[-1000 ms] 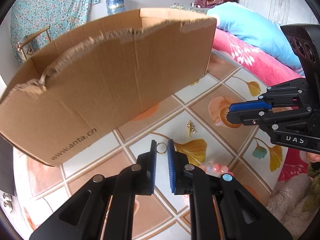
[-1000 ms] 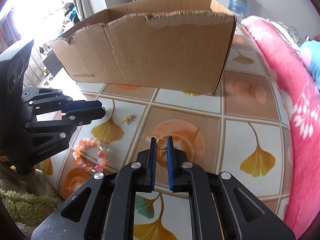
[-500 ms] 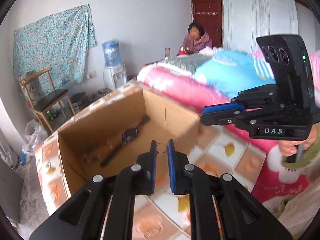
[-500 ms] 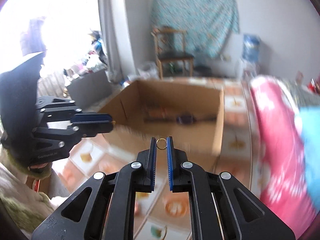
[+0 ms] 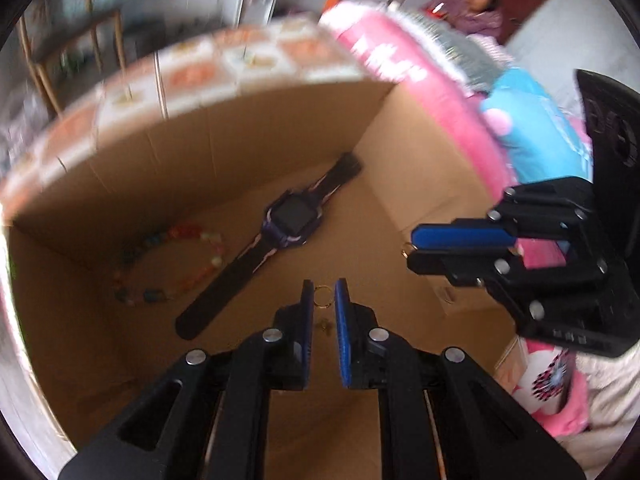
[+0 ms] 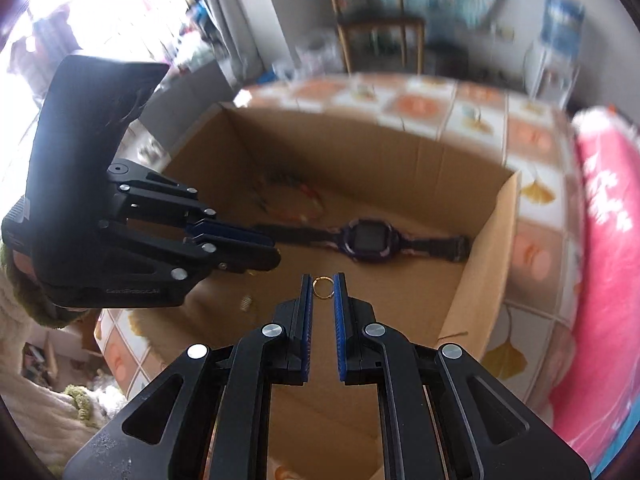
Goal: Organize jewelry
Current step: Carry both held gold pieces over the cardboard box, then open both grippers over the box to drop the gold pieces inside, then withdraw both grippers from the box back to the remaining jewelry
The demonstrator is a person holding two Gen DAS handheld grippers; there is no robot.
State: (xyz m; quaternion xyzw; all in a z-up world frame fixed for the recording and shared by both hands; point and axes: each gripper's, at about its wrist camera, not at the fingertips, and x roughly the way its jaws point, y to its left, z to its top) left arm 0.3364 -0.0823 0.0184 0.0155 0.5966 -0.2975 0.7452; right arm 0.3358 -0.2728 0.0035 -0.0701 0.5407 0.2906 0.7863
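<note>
Now both tools hang above the open cardboard box (image 6: 480, 232), the left tool (image 5: 324, 300) and the right tool (image 6: 323, 286) each pinching a small gold ring (image 6: 322, 287) narrowly, directly over the box floor near the watch (image 6: 368, 240).

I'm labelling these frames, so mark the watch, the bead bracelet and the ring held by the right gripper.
watch (image 5: 291, 218): left wrist view, on its dark screen.
bead bracelet (image 5: 208, 258): left wrist view, on beads at its right side.
ring (image 6: 322, 288): right wrist view, on its gold band.
</note>
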